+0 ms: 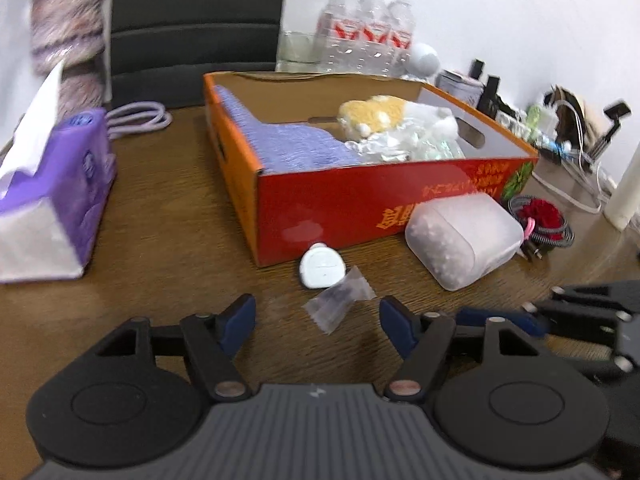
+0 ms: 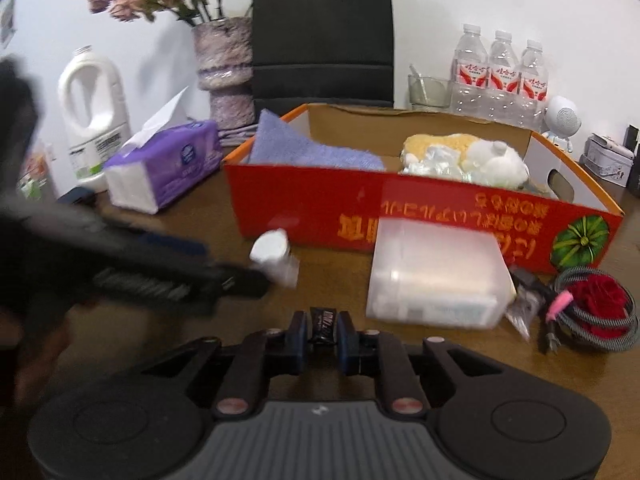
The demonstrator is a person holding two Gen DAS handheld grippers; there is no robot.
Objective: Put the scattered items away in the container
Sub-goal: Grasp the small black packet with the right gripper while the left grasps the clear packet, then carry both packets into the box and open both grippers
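The red-orange cardboard box (image 1: 360, 196) holds a lilac towel (image 1: 288, 144), a plush toy (image 1: 376, 114) and crinkled wrappers. In front of it lie a white round device (image 1: 322, 266), a small clear packet (image 1: 340, 298) and a frosted plastic case (image 1: 464, 236). My left gripper (image 1: 318, 324) is open, jaws either side of the clear packet, just short of it. My right gripper (image 2: 322, 330) is shut on a small black packet (image 2: 323, 325) above the table, before the box (image 2: 320, 208) and the frosted case (image 2: 436, 276). The left gripper's arm (image 2: 140, 272) crosses the right wrist view, blurred.
A purple tissue pack (image 1: 56, 200) lies left. A red rose in a coiled cable (image 1: 540, 220) lies right of the case. Water bottles (image 1: 368, 28), a vase (image 2: 226, 64), a white jug (image 2: 92, 108), a black chair (image 2: 320, 32) and desk clutter (image 1: 568, 128) line the back.
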